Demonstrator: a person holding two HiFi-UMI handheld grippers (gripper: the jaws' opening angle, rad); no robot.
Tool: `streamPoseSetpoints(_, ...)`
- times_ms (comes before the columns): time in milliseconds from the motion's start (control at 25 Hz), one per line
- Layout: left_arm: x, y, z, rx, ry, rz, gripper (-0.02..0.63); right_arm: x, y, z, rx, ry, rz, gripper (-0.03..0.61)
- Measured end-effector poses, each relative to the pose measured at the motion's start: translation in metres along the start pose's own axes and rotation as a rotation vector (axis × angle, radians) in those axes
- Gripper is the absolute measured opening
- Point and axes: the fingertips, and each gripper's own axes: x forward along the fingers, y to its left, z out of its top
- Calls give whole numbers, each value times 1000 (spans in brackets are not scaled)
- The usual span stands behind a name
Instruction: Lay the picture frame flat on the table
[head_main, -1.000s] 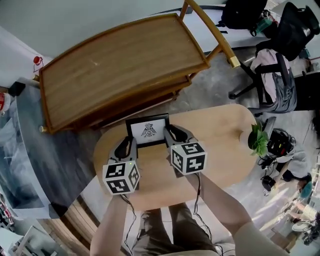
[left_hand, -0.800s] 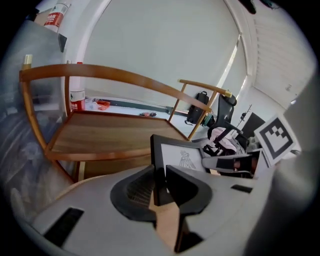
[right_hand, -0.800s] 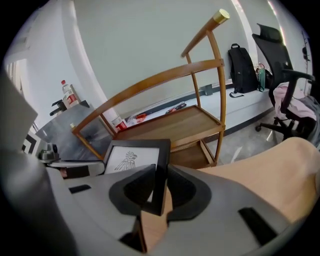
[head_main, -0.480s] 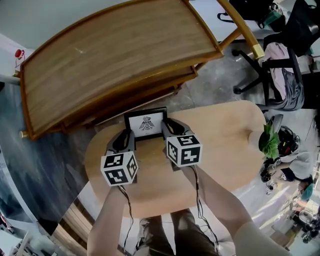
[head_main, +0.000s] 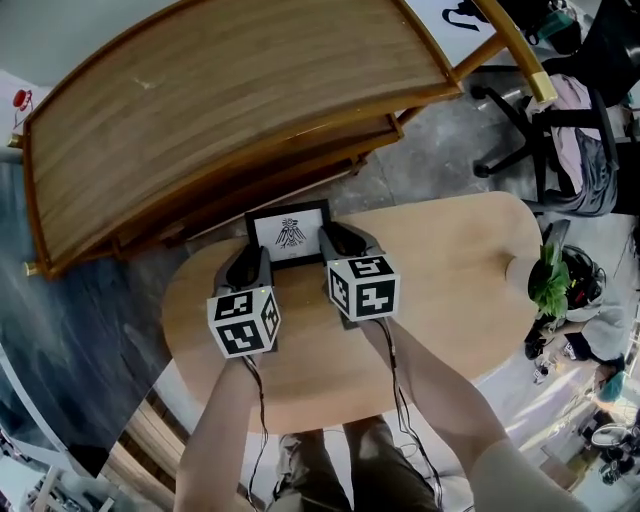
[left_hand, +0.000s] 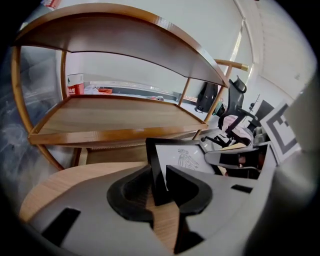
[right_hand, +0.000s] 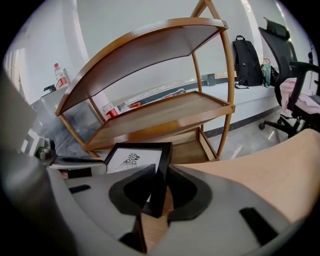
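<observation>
A black picture frame (head_main: 290, 234) with a white print of a bird figure stands near the far edge of the oval wooden table (head_main: 460, 270), tilted back. My left gripper (head_main: 250, 262) is shut on the frame's left side (left_hand: 156, 170). My right gripper (head_main: 335, 240) is shut on the frame's right side (right_hand: 161, 175). The print (left_hand: 182, 159) shows in the left gripper view, and the same print (right_hand: 131, 160) shows in the right gripper view. The frame's lower edge is hidden behind the grippers.
A curved wooden shelf unit (head_main: 230, 110) stands just beyond the table's far edge. A small potted plant (head_main: 548, 282) sits at the table's right end. Office chairs (head_main: 560, 130) and bags stand to the right on the floor.
Both grippers stay closed on the frame's sides. The view has shifted, and the frame with the grippers sits slightly further right and lower in the picture than half a second ago.
</observation>
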Motion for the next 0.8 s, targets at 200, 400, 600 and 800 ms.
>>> streamPoseSetpoints(200, 4, 4, -2, 1, 2, 6, 74, 5, 2, 3, -27, -29, -6, 55)
streamPoseSetpoints(400, 1, 3, 2, 38, -15, 11, 93, 3, 0, 3, -3, -34, 4, 58)
streamPoseSetpoints(600, -5, -2, 2, 58, -6, -7, 115, -4, -2, 0, -5, -15, -13, 83)
streamPoseSetpoints(800, -25, -3, 13, 75, -22, -3, 115, -23, -1, 6, -8, -24, -43, 87)
